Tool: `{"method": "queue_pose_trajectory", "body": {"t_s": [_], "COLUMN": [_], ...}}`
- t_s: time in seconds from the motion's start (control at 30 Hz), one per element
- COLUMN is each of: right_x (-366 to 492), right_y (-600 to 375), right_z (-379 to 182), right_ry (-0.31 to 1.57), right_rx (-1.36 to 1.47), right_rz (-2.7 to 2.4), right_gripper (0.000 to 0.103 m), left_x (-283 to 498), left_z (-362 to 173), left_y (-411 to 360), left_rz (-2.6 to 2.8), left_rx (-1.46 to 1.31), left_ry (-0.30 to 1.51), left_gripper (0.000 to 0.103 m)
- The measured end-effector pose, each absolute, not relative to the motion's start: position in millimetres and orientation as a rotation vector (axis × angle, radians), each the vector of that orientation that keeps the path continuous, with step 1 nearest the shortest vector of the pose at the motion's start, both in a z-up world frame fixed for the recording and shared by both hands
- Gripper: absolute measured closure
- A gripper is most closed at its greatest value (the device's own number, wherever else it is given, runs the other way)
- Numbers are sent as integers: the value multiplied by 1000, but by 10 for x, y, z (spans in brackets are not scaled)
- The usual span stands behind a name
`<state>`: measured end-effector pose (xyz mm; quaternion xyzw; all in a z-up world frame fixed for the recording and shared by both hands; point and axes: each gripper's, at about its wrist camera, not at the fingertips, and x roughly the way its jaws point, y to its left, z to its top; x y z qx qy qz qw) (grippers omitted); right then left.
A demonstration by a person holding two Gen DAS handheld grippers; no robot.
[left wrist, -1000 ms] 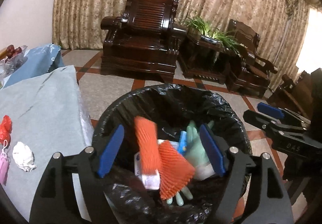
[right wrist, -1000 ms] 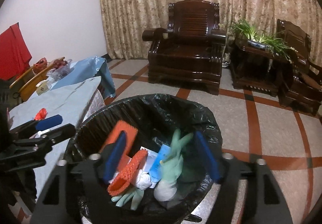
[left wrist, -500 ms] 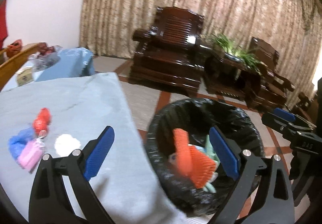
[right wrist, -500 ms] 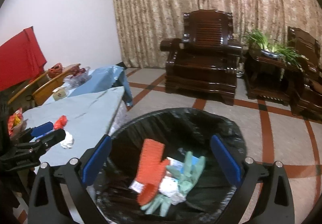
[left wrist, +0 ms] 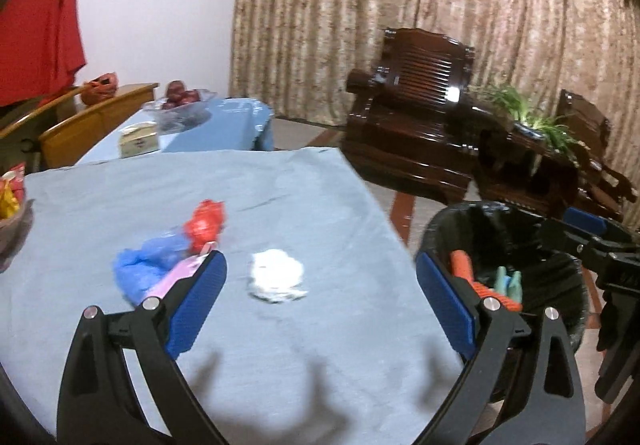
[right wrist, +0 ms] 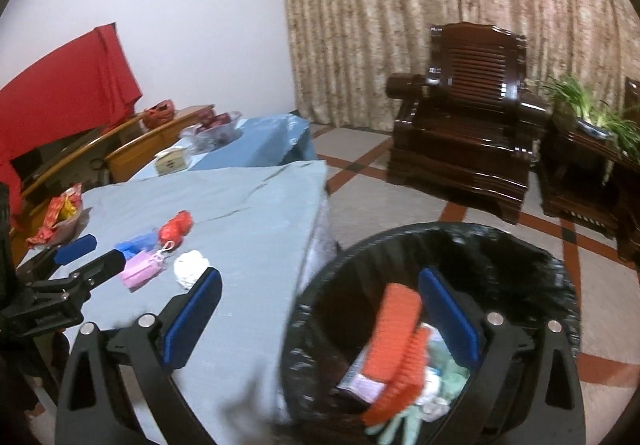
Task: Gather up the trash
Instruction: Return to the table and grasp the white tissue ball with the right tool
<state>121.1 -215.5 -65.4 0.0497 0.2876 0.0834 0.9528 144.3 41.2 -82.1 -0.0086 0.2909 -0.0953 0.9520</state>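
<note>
Now the left claw (left wrist: 320, 309) hangs spread and empty over the counter (left wrist: 300, 365), the white wad (left wrist: 276, 280) just ahead: next pickup, needing descent around it. Right view: right claw (right wrist: 320, 319), spread, empty, straddles the counter's edge and bin (right wrist: 520, 245).

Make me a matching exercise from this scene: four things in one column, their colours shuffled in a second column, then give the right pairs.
Things:
1. crumpled tissue
2. foam net sleeve
3. bin liner
4. tablecloth

Colours:
A. black
B. pale blue
C. white
D. orange

Pairs: 1-C, 2-D, 3-A, 4-B
</note>
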Motion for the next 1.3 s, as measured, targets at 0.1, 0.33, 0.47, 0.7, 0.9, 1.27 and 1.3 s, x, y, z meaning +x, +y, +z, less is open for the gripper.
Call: {"method": "queue_pose_trajectory", "body": {"t_s": [0.1,0.33,0.47,0.7,0.9,1.27,1.3], "right_x": [1286,1500,1673,1959,2201,2535,2556], "right_y": [-1956,-1547,-1314,-959,-757,-450,-426], "right_z": [-675,-737,-845,-1110,-1371,-1743,-1761], "right_ry": [589,594,608,654,702,778,784], "right_rx": [87,67,63,49,45,10,7], "right_rz": [200,251,275,305,314,341,346], "right_gripper": [6,6,6,6,6,6,6], "left_x": [1448,1468,1519,1655,1789,1955,1955], "left_z": [-844,-945,-1021,-1227,-1439,-1707,-1714], "left_y": [620,1046,1205,1464,1629,1807,1814], "left_rz": [-156,-76,-44,-8,9,14,13], "left_rx": [-20,-39,-44,-55,-59,-69,-70], "left_ry": [592,600,609,637,676,735,736], "left_gripper": [10,10,10,10,10,10,10]}}
